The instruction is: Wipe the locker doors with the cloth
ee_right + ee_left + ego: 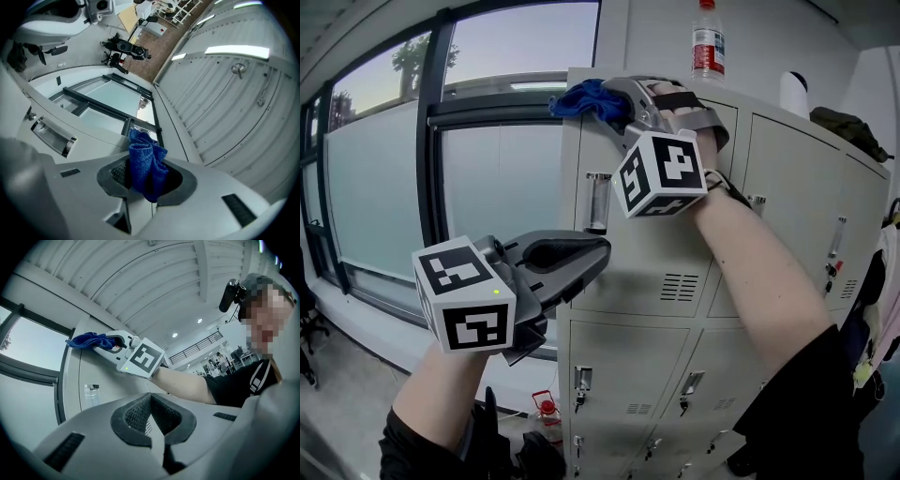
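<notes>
Right gripper (617, 105) in my hand is clamped on the blue cloth (581, 97), which sits bunched at the top left corner of the upper locker door (661, 248). Lower down, my left gripper (592, 255) has its jaws together on nothing, near that door.

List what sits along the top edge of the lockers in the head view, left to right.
blue woven cloth → clear plastic bottle with a red label → white rounded cylinder → dark olive bundle

No lettering is legible; the red label on the bottle (707, 42) is too small.
</notes>
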The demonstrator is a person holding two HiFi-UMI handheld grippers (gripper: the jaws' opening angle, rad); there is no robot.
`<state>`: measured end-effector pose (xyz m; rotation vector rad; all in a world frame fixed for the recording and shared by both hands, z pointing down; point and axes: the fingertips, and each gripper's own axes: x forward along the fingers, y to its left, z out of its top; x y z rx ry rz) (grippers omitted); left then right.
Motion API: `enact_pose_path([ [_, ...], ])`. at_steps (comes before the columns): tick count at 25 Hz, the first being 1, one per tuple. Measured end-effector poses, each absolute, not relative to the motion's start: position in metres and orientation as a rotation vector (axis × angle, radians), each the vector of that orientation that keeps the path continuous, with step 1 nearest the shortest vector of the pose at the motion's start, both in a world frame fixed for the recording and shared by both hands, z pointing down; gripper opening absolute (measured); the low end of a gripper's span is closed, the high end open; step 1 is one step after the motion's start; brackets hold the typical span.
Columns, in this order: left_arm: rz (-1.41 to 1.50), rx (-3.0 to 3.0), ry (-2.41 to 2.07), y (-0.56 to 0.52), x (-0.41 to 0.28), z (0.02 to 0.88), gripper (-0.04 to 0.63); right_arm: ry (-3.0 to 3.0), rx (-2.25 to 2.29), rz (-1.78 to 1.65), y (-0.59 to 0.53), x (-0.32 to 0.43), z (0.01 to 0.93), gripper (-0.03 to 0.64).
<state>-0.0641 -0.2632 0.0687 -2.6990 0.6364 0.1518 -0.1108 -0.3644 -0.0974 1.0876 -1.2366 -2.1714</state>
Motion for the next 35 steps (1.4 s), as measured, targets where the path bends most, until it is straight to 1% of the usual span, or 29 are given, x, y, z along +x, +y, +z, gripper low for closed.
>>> enact_pose_path([
  [8,0.143,-2.721,0.602,-0.262,-0.046,0.072,0.008,-1.132,1.137,-2.175,-0.367,-0.078,-0.090,0.102],
  [23,0.079,-2.736,0.501,-0.258,0.007,0.075,0.008,-1.052,1.259,-2.088,-0.369,0.010,-0.092,0.102],
  [35,0.049,-2.763,0.447,-0.258,0.030,0.084,0.008,-0.947,1.342,-2.026,-0.373,0.082,-0.091,0.101],
])
